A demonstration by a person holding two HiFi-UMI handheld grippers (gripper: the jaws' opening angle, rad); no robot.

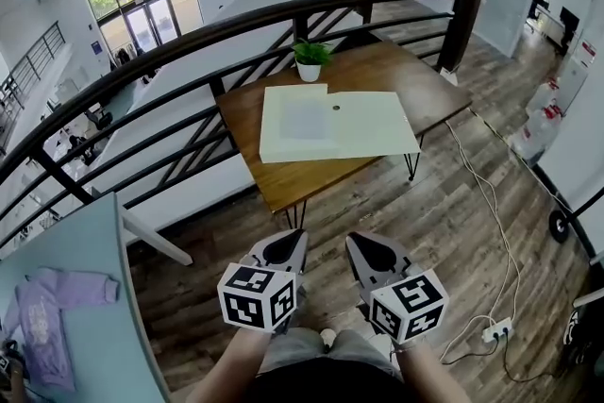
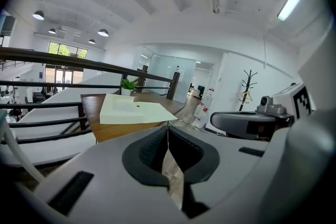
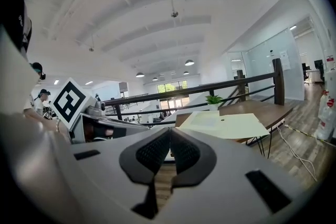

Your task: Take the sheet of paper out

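Note:
A pale cream folder (image 1: 335, 125) lies flat on the brown wooden table (image 1: 274, 179), with a whiter sheet of paper (image 1: 294, 114) on its left half and a small dark dot near its middle. The same folder (image 2: 134, 111) (image 3: 226, 124) shows far ahead in both gripper views. My left gripper (image 1: 283, 251) and right gripper (image 1: 370, 250) hang side by side over the plank floor, well short of the table. Both are shut, jaws pressed together with nothing between them.
A small potted plant (image 1: 310, 59) stands at the table's far edge. A dark metal railing (image 1: 236, 24) runs behind and left of the table. A white cable and power strip (image 1: 494, 329) lie on the floor to the right. A pale blue surface with purple clothing (image 1: 42, 316) is at the left.

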